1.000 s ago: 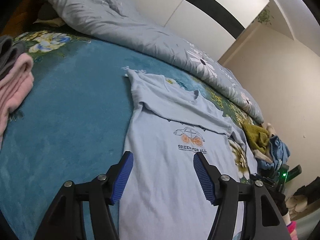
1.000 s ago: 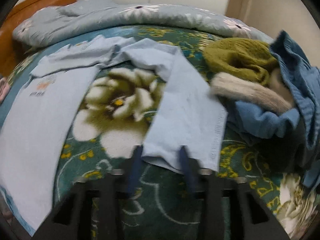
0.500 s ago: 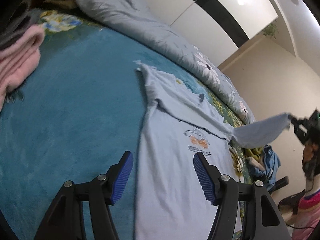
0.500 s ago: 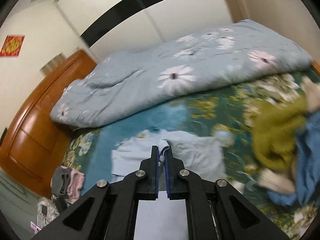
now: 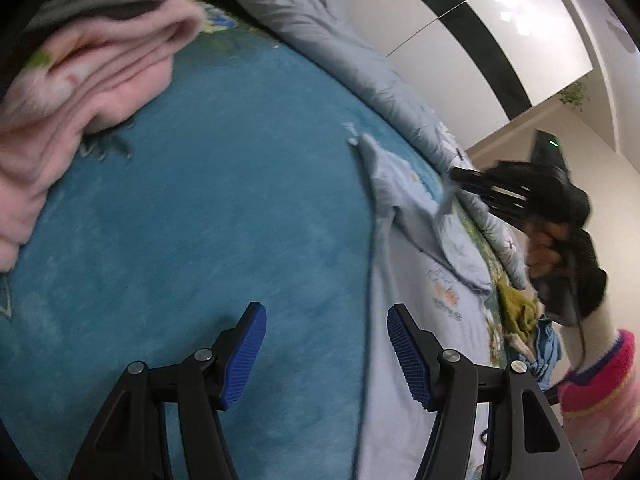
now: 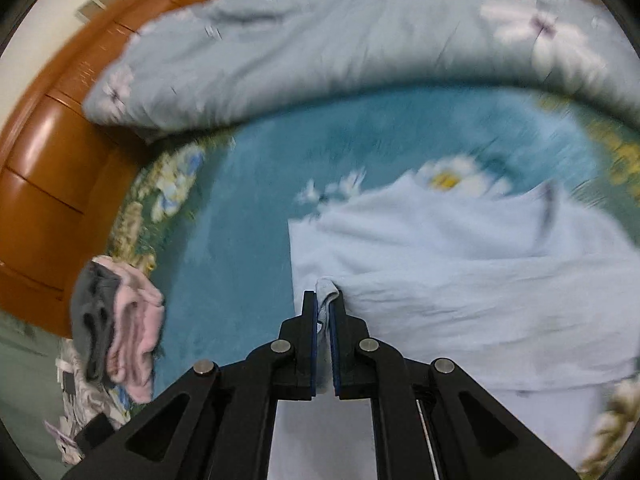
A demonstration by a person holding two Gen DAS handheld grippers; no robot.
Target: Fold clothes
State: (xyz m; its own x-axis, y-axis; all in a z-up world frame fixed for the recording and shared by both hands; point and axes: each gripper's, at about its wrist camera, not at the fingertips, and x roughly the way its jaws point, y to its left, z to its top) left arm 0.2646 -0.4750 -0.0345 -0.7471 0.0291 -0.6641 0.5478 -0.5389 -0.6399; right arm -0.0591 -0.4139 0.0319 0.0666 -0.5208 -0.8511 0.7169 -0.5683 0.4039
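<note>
Right tool pinched tight on sleeve of pale-blue T-shirt, spread on bed. Left tool wide, empty (near side hem). Lay sleeve flat across chest, edges squared.

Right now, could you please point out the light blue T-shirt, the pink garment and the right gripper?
light blue T-shirt (image 6: pixel 460 280), right wrist view, folded body.
pink garment (image 5: pixel 92 80), left wrist view, folded top.
right gripper (image 6: pixel 323 300), right wrist view, tips.

Left gripper hovers with jaws spread wide, empty; right gripper is clamped tight on cloth.
</note>
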